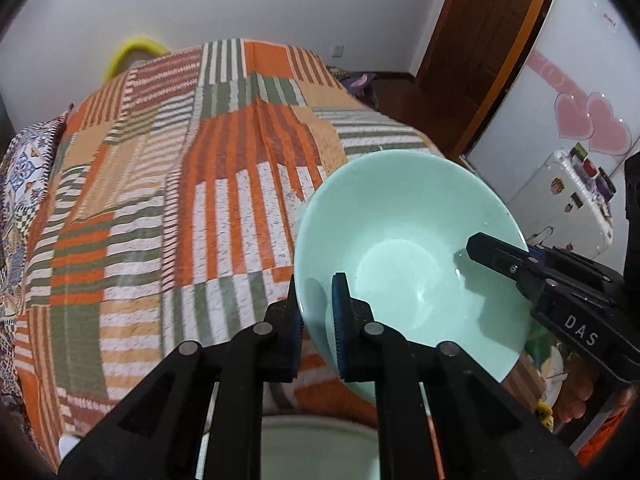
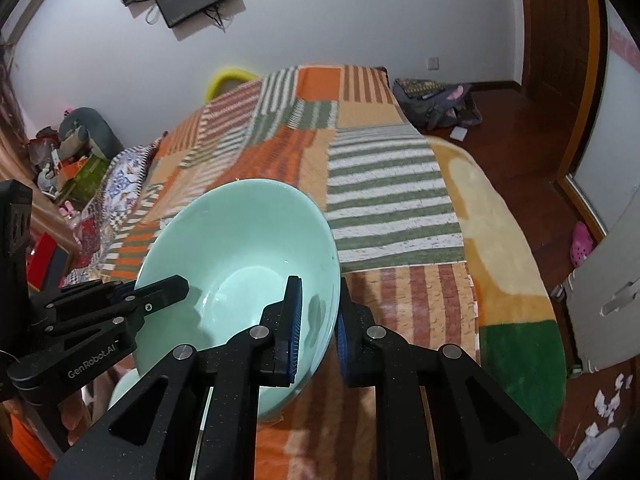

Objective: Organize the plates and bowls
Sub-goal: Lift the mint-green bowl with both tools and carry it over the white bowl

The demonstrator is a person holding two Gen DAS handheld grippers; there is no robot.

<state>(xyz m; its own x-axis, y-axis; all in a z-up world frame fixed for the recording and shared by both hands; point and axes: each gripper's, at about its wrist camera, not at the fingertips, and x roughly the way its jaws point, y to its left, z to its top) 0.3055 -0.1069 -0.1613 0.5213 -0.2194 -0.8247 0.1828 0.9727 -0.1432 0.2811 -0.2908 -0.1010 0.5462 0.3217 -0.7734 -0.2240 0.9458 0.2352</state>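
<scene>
A mint-green bowl (image 1: pixel 404 248) is held tilted in the air above the striped bedspread (image 1: pixel 160 184). My left gripper (image 1: pixel 318 320) is shut on its left rim, one finger inside and one outside. My right gripper (image 2: pixel 318 320) is shut on the opposite rim of the same bowl (image 2: pixel 240 256). The right gripper's finger (image 1: pixel 496 252) shows inside the bowl in the left wrist view, and the left gripper's finger (image 2: pixel 160 292) shows inside it in the right wrist view. A second pale green dish (image 1: pixel 316 448) lies below the held bowl, mostly hidden.
The striped bedspread (image 2: pixel 380 184) fills the middle of both views. A white suitcase (image 1: pixel 568 204) and a wooden door frame (image 1: pixel 492 60) stand right. A backpack (image 2: pixel 436 100) lies on the wood floor. Clutter and boxes (image 2: pixel 68 160) sit far left.
</scene>
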